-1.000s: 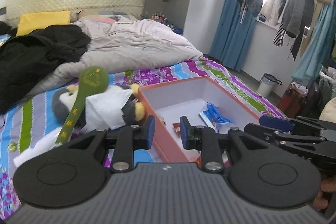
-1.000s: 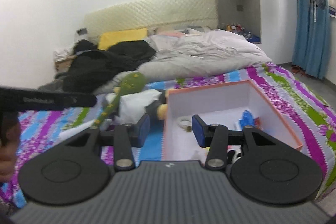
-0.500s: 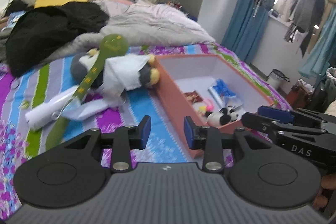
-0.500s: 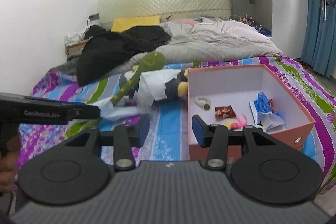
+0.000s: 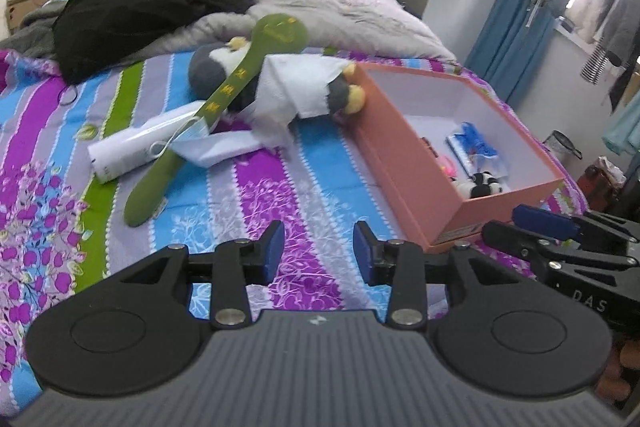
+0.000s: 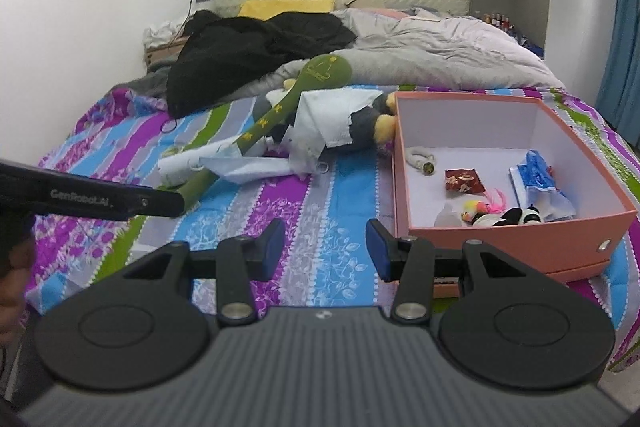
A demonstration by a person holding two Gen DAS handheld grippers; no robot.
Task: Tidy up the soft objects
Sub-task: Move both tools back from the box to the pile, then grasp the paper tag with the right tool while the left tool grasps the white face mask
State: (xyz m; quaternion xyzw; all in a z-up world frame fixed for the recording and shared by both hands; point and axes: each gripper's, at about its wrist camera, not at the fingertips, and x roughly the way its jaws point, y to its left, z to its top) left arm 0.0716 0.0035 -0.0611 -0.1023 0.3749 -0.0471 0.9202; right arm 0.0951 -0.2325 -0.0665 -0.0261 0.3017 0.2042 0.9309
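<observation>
An open salmon box (image 5: 404, 151) (image 6: 516, 243) sits on the striped bedsheet with several small items inside, among them a small panda plush (image 6: 516, 217). Left of it lie a grey plush toy (image 5: 224, 67) (image 6: 360, 125) under a white cloth (image 5: 296, 91), a long green soft spoon-shaped toy (image 5: 224, 99) (image 6: 280, 115) and a blue face mask (image 5: 208, 147). My left gripper (image 5: 319, 253) is open and empty above the sheet, short of the box. My right gripper (image 6: 326, 247) is open and empty near the box's front left corner.
A black garment (image 6: 248, 47) and a grey duvet (image 6: 440, 51) cover the far half of the bed. Blue curtains (image 5: 508, 7) and hanging clothes are at the right. A white rolled packet (image 5: 128, 151) lies beside the green toy.
Both grippers have pulled back and risen from the box, so more of the sheet and toys shows. The jaws stay open.
</observation>
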